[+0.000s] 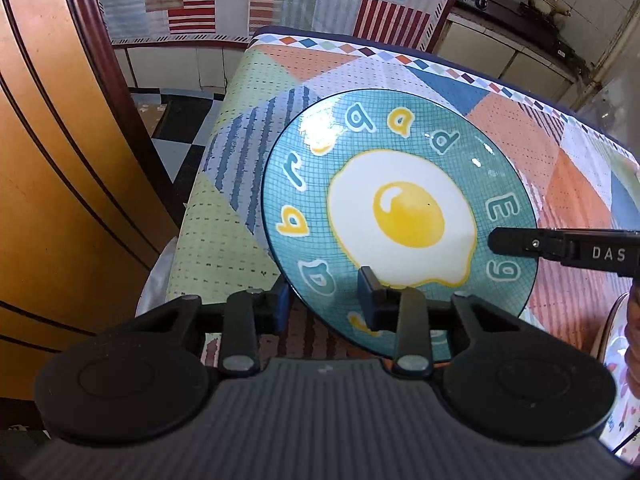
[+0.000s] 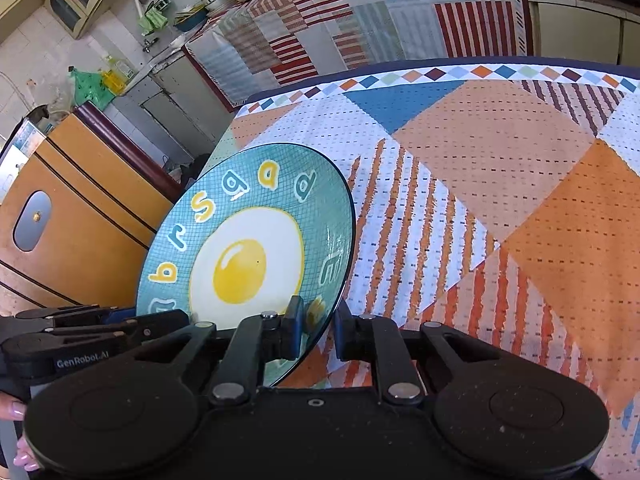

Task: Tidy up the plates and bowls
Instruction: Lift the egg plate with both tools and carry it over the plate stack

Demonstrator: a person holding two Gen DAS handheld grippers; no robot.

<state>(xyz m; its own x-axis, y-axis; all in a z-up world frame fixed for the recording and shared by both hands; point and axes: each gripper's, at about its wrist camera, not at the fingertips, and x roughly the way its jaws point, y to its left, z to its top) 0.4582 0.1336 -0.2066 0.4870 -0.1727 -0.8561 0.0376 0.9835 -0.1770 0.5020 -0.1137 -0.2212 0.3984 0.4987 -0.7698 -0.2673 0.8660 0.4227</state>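
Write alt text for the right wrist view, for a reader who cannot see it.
A round teal ceramic plate with a fried-egg picture and yellow letters lies on a patchwork-patterned tablecloth, its near rim pinched in the right claw, one finger above and one below. The left claw grips the rim at lower left; kitchen cabinets stand behind.

Checkered floor (image 1: 176, 120), orange wooden cabinet (image 1: 60, 160), white-tiled wall (image 2: 40, 52), patchwork-covered counter (image 2: 360, 20).
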